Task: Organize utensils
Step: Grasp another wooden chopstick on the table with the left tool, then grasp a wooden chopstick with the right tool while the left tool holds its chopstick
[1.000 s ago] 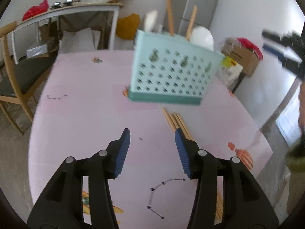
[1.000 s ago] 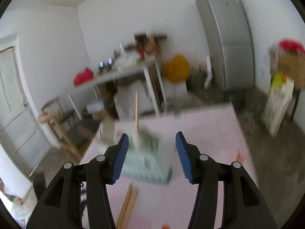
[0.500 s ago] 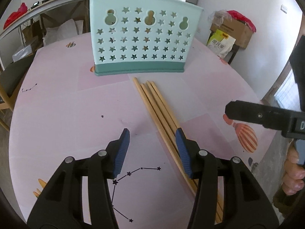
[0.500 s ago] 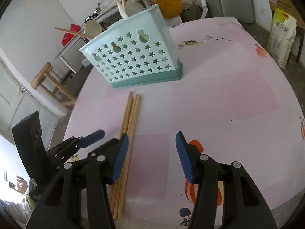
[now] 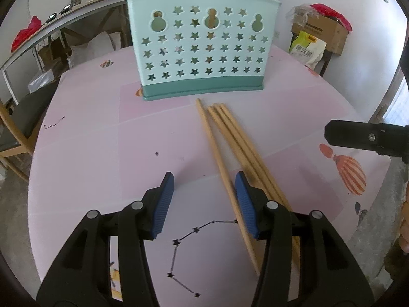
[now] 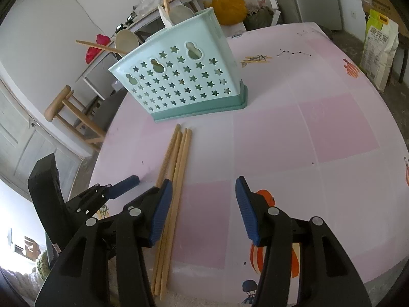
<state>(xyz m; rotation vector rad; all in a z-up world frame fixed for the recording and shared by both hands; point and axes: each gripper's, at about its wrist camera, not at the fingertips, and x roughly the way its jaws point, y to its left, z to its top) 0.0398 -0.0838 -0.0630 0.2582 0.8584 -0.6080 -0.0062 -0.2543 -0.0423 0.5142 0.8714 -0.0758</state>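
Observation:
Several wooden chopsticks (image 5: pixel 230 138) (image 6: pixel 179 153) lie side by side on the pink table (image 5: pixel 102 140) (image 6: pixel 306 128), in front of a mint utensil holder (image 5: pixel 202 48) (image 6: pixel 184 79) with star holes. White spoons and wooden handles stick out of the holder. My left gripper (image 5: pixel 204 194) stands open over the table; the leftmost chopstick runs just inside its right finger, untouched. My right gripper (image 6: pixel 202 199) is open too, with the chopsticks beside and under its left finger. Nothing is held. The left gripper also shows at the lower left of the right wrist view.
A wooden chair (image 6: pixel 71 117) stands off the table's far left edge. A side table with clutter (image 5: pixel 64 25), a cardboard box (image 5: pixel 322 30) and a yellow-green bag (image 5: pixel 306 48) stand behind. The table's edge runs close below both grippers.
Both grippers have dropped toward the table and tilted down, so the holder and chopsticks came into clear view. In the last half second they barely moved. The jaws kept their width.

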